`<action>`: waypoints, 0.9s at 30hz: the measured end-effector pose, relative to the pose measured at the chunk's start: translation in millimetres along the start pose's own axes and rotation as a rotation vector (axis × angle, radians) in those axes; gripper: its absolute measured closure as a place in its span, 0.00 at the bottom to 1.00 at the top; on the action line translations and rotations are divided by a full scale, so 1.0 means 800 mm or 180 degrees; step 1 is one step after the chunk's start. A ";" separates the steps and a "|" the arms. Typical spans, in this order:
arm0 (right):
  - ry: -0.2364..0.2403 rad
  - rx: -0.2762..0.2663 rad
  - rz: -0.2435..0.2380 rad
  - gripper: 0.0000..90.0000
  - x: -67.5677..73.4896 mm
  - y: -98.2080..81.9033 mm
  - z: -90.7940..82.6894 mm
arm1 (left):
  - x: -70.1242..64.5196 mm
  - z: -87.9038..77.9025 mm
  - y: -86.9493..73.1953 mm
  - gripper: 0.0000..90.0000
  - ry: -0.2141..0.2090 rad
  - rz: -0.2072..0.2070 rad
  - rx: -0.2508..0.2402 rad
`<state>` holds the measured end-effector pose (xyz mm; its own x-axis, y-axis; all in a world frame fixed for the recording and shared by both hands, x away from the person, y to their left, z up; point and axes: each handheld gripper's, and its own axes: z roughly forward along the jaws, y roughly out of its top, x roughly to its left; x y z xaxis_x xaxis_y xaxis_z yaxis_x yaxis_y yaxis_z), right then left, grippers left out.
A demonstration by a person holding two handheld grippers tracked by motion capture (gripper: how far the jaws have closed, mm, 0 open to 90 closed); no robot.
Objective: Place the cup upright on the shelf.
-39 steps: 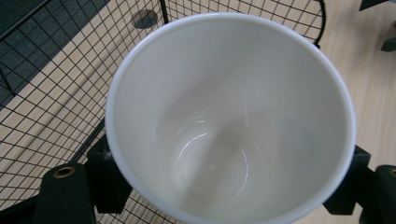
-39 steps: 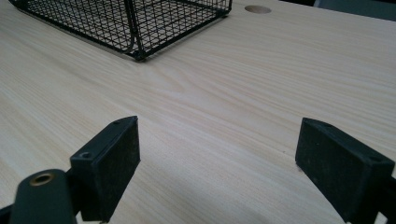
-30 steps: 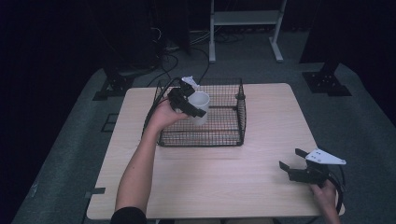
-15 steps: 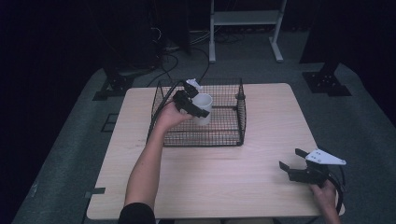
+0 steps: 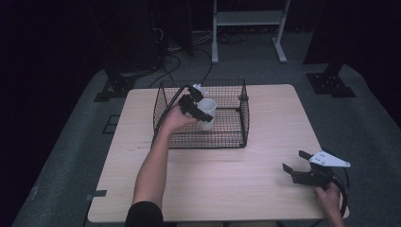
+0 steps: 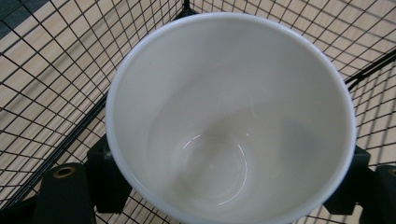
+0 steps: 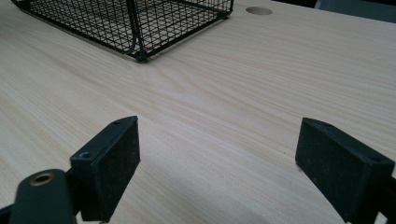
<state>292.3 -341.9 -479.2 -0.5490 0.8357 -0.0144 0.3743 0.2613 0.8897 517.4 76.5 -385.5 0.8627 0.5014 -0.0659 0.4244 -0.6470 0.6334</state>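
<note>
Left gripper (image 5: 195,108) clamps empty white cup (image 6: 229,116).

The room is dim beyond the evenly lit wooden table (image 5: 265,137), the background nearly black. The high view is soft and grainy. The white cup's (image 6: 229,121) glossy inside carries faint curved highlights. Near jaws look slightly blurred.

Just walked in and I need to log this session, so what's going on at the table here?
A person is working with two handheld grippers. The left gripper is shut on a white cup, holding it inside the black wire basket on the wooden table. The cup looks empty. The right gripper rests open near the table's near right corner, holding nothing.
</note>
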 end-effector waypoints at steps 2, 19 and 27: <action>-0.0002 -0.0006 0.0001 0.15 0.000 0.000 0.000 | 0.000 0.005 0.000 0.23 -0.0008 -0.0007 0.0013; 0.0001 -0.0021 0.0003 0.15 0.000 0.000 -0.001 | 0.004 0.032 -0.004 0.23 -0.0036 0.0010 0.0191; 0.0002 -0.0020 0.0004 0.15 0.000 0.000 -0.001 | 0.005 0.029 -0.009 0.21 -0.0055 -0.0027 0.0239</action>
<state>291.5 -342.2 -479.2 -0.5489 0.8358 -0.0129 0.3704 0.2571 0.8926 524.0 69.7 -408.1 0.8634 0.4974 -0.0847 0.4506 -0.6845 0.5731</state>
